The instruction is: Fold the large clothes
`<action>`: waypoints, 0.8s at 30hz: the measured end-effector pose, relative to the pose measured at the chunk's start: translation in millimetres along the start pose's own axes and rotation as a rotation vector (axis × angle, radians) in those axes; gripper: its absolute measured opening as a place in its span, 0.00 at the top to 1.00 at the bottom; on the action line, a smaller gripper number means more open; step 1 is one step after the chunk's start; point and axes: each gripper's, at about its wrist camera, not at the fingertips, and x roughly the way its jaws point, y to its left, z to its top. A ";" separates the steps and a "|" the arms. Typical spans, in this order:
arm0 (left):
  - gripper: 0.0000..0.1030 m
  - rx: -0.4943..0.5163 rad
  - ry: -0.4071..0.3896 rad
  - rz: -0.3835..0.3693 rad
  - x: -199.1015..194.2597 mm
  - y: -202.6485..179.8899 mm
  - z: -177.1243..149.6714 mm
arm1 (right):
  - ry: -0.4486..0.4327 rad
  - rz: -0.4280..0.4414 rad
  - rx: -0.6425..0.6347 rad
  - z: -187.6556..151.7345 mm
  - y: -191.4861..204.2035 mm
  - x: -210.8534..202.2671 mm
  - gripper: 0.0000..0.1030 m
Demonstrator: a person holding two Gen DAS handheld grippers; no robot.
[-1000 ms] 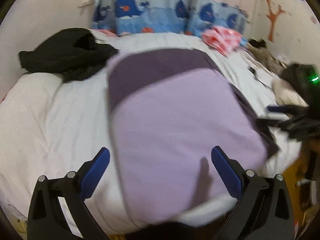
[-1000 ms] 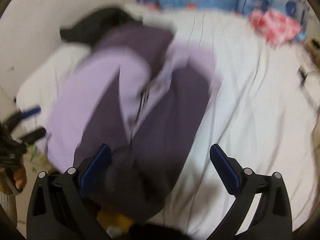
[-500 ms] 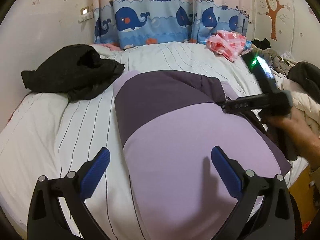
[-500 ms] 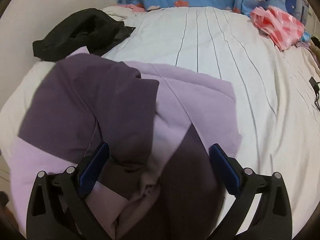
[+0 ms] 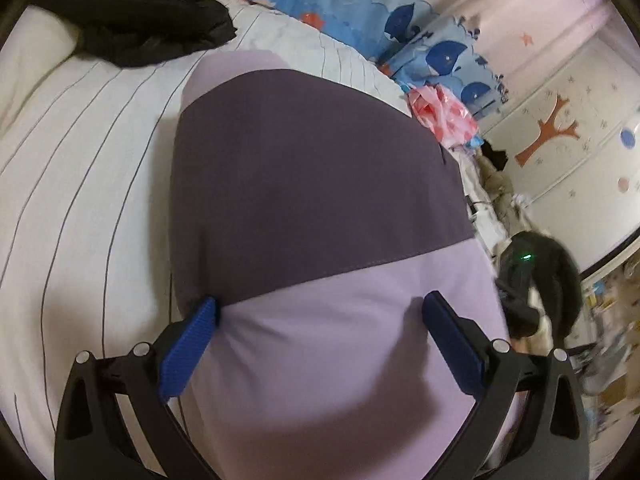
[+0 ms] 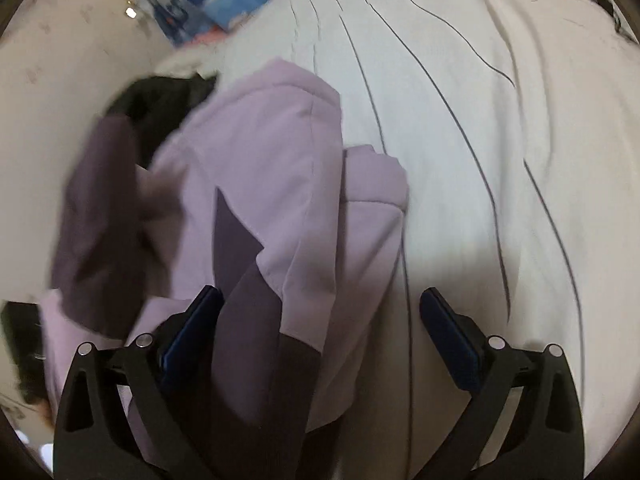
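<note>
Purple garment (image 5: 320,200), striped bedsheet (image 5: 80,152) alongside

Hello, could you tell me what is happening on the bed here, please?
A person with a gripper in each hand is folding a two-tone purple garment on a white striped bed. Both the left gripper and the right gripper hang open just over the garment, gripping nothing. A black garment lies bunched beyond it.
</note>
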 end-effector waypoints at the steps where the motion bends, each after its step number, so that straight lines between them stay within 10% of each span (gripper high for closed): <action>1: 0.06 0.006 0.007 -0.002 1.8 -2.8 1.0 | 0.023 0.068 0.009 0.8 4.5 8.5 0.07; 8: 0.06 0.213 -0.130 0.039 -56.0 -65.3 14.3 | -0.092 0.321 -0.008 22.9 71.1 5.0 0.06; 10: 0.24 0.337 -0.165 -0.030 -86.9 -94.6 21.4 | -0.095 0.339 -0.103 23.5 102.8 -2.0 0.06; 13: 0.24 0.437 -0.143 0.126 -74.3 -116.9 23.0 | -0.030 0.108 -0.313 8.8 138.0 21.4 0.06; 15: 0.24 0.412 -0.066 0.150 -49.4 -105.8 17.0 | 0.006 -0.046 -0.343 -0.5 125.9 39.7 0.06; 19: 0.24 0.303 -0.165 -0.036 -87.4 -74.2 -3.1 | 0.066 -0.013 -0.234 -0.8 75.3 46.0 0.06; 24: 0.10 0.045 -0.285 0.072 -133.0 17.9 -1.2 | -0.024 -0.004 -0.171 12.1 74.4 -8.6 0.06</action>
